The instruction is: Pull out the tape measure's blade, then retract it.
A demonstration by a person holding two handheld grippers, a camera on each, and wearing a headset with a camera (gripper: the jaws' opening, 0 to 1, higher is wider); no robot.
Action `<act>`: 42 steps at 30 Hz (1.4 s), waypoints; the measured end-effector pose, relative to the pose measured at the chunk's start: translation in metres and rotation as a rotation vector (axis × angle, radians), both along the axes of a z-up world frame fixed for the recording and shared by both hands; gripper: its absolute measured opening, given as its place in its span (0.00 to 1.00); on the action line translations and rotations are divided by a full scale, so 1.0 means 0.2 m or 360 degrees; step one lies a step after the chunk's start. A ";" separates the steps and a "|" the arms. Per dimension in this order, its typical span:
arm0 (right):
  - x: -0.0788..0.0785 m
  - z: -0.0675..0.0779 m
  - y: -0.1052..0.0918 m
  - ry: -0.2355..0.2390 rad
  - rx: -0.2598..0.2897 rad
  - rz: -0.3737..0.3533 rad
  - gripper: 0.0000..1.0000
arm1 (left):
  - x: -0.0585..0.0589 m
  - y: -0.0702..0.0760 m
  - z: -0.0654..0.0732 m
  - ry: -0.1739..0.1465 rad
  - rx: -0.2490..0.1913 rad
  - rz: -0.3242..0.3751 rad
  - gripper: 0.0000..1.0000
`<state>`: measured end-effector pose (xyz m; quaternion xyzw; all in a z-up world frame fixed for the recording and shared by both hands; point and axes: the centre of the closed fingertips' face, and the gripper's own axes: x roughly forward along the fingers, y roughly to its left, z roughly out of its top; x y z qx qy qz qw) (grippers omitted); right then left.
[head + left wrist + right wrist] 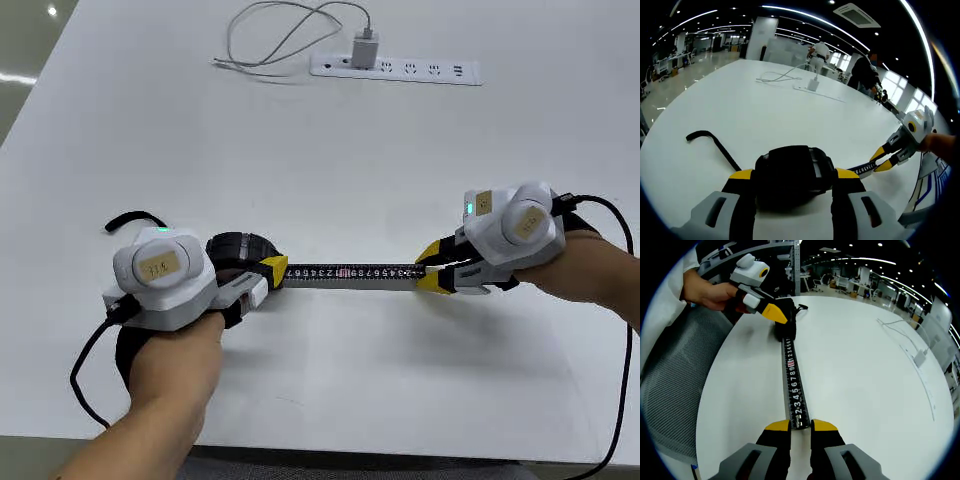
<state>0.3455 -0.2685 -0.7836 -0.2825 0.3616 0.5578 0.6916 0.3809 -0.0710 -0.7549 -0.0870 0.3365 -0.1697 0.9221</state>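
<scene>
**Q:** What lies around the work, and does anything stand in the way?
**A:** At upper centre of the head view, one white power strip (400, 69) carries one white charger plug (364, 48) with a looped white cable (280, 30). All three sit on the white tabletop (300, 160), well apart from the grippers. A black wrist strap (133, 217) curls at centre left, beside the case and off the blade's line.

**Q:** Where does the tape measure sit relative to the jaws?
**A:** The black round tape measure case (240, 252) is at lower left, clamped between the jaws of the left gripper (270, 272). Its dark numbered blade (350, 272) runs rightward to the right gripper (430, 267), whose jaws are pinched narrowly on the blade's end.

**Q:** What are the counts?
**A:** There are one case, one blade, one strap and two grippers. Two standing people (865, 72) appear at upper right of the left gripper view.
</scene>
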 end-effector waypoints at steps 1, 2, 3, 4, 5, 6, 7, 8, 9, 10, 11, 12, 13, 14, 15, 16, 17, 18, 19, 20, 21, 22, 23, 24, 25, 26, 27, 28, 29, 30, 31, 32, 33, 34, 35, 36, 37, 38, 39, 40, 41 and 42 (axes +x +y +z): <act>0.00 0.00 0.01 0.0000 0.0002 0.0001 0.11 | 0.00 0.00 0.00 0.0001 -0.0001 0.0000 0.57; 0.00 0.00 0.02 0.0002 0.0007 0.0002 0.11 | 0.00 0.00 0.00 0.0004 -0.0003 -0.0003 0.56; 0.00 0.00 0.03 0.0002 0.0012 0.0002 0.11 | 0.00 0.00 0.00 0.0005 -0.0007 -0.0001 0.56; 0.00 0.00 0.04 0.0003 0.0017 -0.0001 0.11 | 0.00 0.00 0.00 0.0005 -0.0009 -0.0001 0.57; 0.00 0.00 0.06 0.0003 0.0021 0.0000 0.11 | 0.00 0.00 0.00 0.0005 -0.0009 -0.0002 0.57; 0.00 0.00 0.06 0.0002 0.0022 0.0003 0.11 | 0.00 0.00 0.00 0.0005 -0.0010 -0.0001 0.57; 0.01 0.00 0.08 0.0002 0.0026 0.0005 0.11 | 0.00 0.00 0.00 0.0006 -0.0012 0.0000 0.57; 0.01 0.00 0.08 0.0002 0.0029 0.0006 0.11 | 0.00 0.00 0.00 0.0007 -0.0014 0.0001 0.57; 0.01 0.00 0.09 0.0005 0.0033 0.0006 0.11 | 0.00 0.00 0.00 0.0008 -0.0016 0.0001 0.57; 0.01 0.00 0.10 0.0005 0.0037 0.0007 0.11 | 0.00 0.00 0.00 0.0008 -0.0018 0.0001 0.57; 0.01 0.00 0.10 0.0006 0.0044 0.0005 0.11 | 0.00 0.00 0.00 0.0009 -0.0018 0.0001 0.57; 0.01 0.00 0.11 0.0006 0.0048 0.0004 0.11 | 0.00 0.00 0.00 0.0008 -0.0018 0.0000 0.57; 0.02 -0.01 0.11 0.0006 0.0051 0.0006 0.11 | 0.00 0.00 0.00 0.0009 -0.0020 0.0001 0.57; 0.02 -0.01 0.12 0.0009 0.0055 0.0005 0.11 | 0.00 0.00 0.00 0.0009 -0.0021 0.0001 0.57; 0.02 -0.01 0.13 0.0011 0.0060 0.0004 0.11 | 0.00 0.00 0.00 0.0009 -0.0023 0.0001 0.57; 0.02 -0.01 0.14 0.0014 0.0067 0.0003 0.11 | 0.00 0.00 0.00 0.0009 -0.0026 0.0002 0.57; 0.01 -0.01 0.15 0.0016 0.0074 0.0003 0.11 | 0.00 0.01 0.00 0.0009 -0.0028 0.0002 0.57; 0.01 -0.01 0.16 0.0016 0.0077 0.0004 0.11 | 0.01 0.01 0.00 0.0010 -0.0031 0.0003 0.57; 0.01 -0.02 0.17 0.0018 0.0082 0.0007 0.11 | 0.01 0.01 0.00 0.0011 -0.0032 0.0002 0.57; 0.01 -0.02 0.18 0.0018 0.0086 0.0008 0.11 | 0.01 0.01 0.00 0.0012 -0.0032 0.0002 0.57; 0.01 -0.02 0.18 0.0020 0.0089 0.0009 0.11 | 0.01 0.01 0.00 0.0012 -0.0032 0.0002 0.57; 0.02 -0.02 0.19 0.0020 0.0093 0.0010 0.11 | 0.01 0.01 0.00 0.0013 -0.0032 0.0000 0.57; 0.02 -0.02 0.20 0.0020 0.0096 0.0010 0.11 | 0.01 0.01 0.00 0.0013 -0.0032 0.0000 0.57; 0.02 -0.02 0.21 0.0022 0.0100 0.0011 0.11 | 0.01 0.01 -0.01 0.0014 -0.0031 -0.0002 0.57; 0.02 -0.02 0.22 0.0022 0.0101 0.0012 0.11 | 0.01 0.01 -0.01 0.0016 -0.0032 -0.0001 0.57; 0.02 -0.02 0.22 0.0023 0.0105 0.0012 0.11 | 0.01 0.01 -0.01 0.0016 -0.0033 -0.0001 0.57; 0.02 -0.02 0.23 0.0023 0.0110 0.0011 0.11 | 0.01 0.01 -0.01 0.0017 -0.0035 0.0000 0.57; 0.03 -0.02 0.24 0.0022 0.0115 0.0012 0.11 | 0.01 0.01 0.00 0.0016 -0.0037 0.0001 0.57; 0.03 -0.02 0.25 0.0024 0.0120 0.0012 0.11 | 0.01 0.01 0.00 0.0016 -0.0039 0.0001 0.57; 0.03 -0.02 0.26 0.0024 0.0123 0.0015 0.11 | 0.01 0.01 -0.01 0.0017 -0.0041 0.0000 0.57; 0.03 -0.02 0.28 0.0023 0.0130 0.0016 0.11 | 0.01 0.01 0.00 0.0017 -0.0045 0.0003 0.57; 0.03 -0.02 0.29 0.0028 0.0141 0.0013 0.11 | 0.01 0.01 0.00 0.0016 -0.0047 0.0002 0.57; 0.03 -0.02 0.30 0.0025 0.0139 0.0017 0.11 | 0.01 0.01 0.00 0.0017 -0.0050 0.0002 0.57; 0.03 -0.02 0.31 0.0023 0.0144 0.0021 0.11 | 0.01 0.01 0.00 0.0017 -0.0052 0.0003 0.57; 0.03 -0.02 0.32 0.0025 0.0150 0.0021 0.11 | 0.01 0.01 0.00 0.0018 -0.0052 0.0003 0.57; 0.04 -0.02 0.33 0.0020 0.0151 0.0026 0.11 | 0.01 0.01 0.00 0.0020 -0.0054 0.0004 0.57; 0.04 -0.02 0.35 0.0021 0.0158 0.0027 0.11 | 0.01 0.01 0.00 0.0021 -0.0057 0.0005 0.57; 0.04 -0.02 0.36 0.0020 0.0162 0.0029 0.11 | 0.01 0.01 0.00 0.0020 -0.0060 0.0006 0.57; 0.04 -0.02 0.36 0.0019 0.0163 0.0032 0.11 | 0.01 0.01 0.00 0.0020 -0.0061 0.0005 0.57; 0.04 -0.02 0.38 0.0019 0.0166 0.0035 0.11 | 0.01 0.01 0.00 0.0021 -0.0063 0.0006 0.57; 0.05 -0.02 0.39 0.0019 0.0171 0.0035 0.11 | 0.01 0.01 0.00 0.0021 -0.0065 0.0008 0.57; 0.05 -0.02 0.40 0.0020 0.0175 0.0037 0.11 | 0.01 0.01 0.00 0.0022 -0.0068 0.0009 0.57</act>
